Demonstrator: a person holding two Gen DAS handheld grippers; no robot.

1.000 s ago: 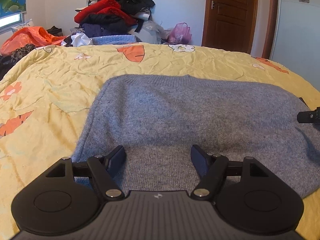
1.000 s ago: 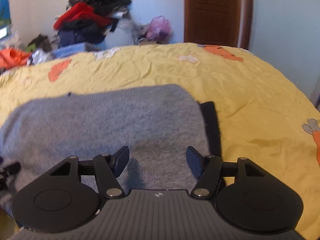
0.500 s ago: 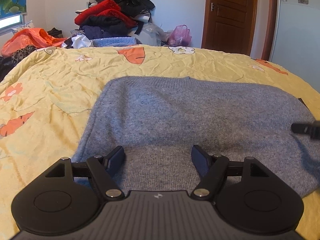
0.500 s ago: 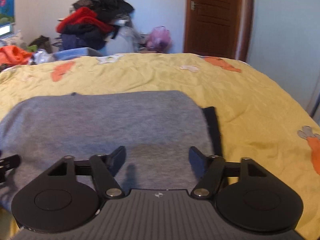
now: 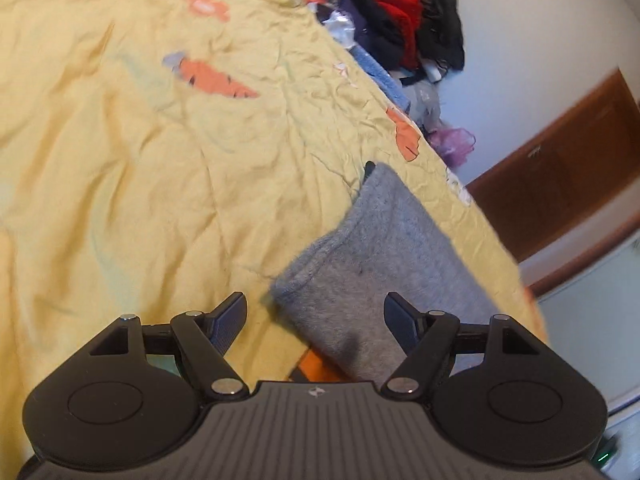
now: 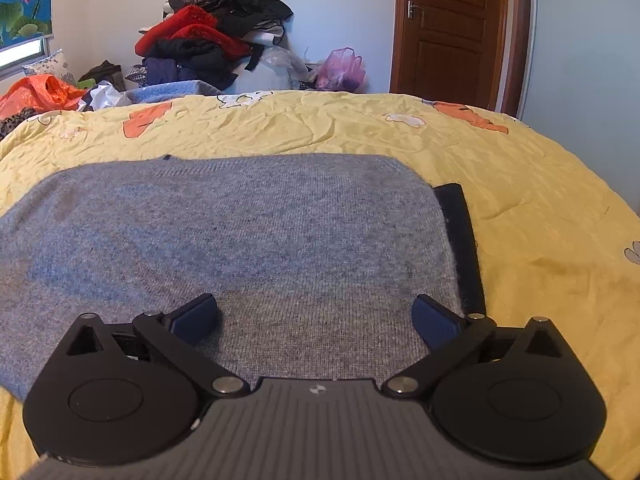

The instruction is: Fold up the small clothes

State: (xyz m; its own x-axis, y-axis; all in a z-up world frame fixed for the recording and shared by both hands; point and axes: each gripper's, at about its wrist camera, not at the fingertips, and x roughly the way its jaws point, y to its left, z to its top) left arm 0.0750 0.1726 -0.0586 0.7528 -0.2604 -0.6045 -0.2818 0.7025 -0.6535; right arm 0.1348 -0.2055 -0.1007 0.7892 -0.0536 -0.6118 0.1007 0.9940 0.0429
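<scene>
Sweater [image 6: 240,240] on bedspread [image 6: 520,200], clothes pile [image 6: 216,36] behind.

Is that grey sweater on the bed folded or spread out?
Folded: the grey sweater lies as a flat rectangle on the yellow bedspread, no sleeves showing.

Both wrist cameras overlook the sweater [image 6: 248,240] (left tilted).

Bed [image 6: 520,184] under a wrinkled yellow cover printed with orange carrots. Beyond its far edge, a clothes heap [image 6: 212,40] against a pale wall [image 6: 340,4]; pink plastic bag [image 6: 342,68] beside it. Brown panelled door [image 6: 452,32] to the right. Window [image 6: 20,52] at far left, daylight, lotus print above.
</scene>
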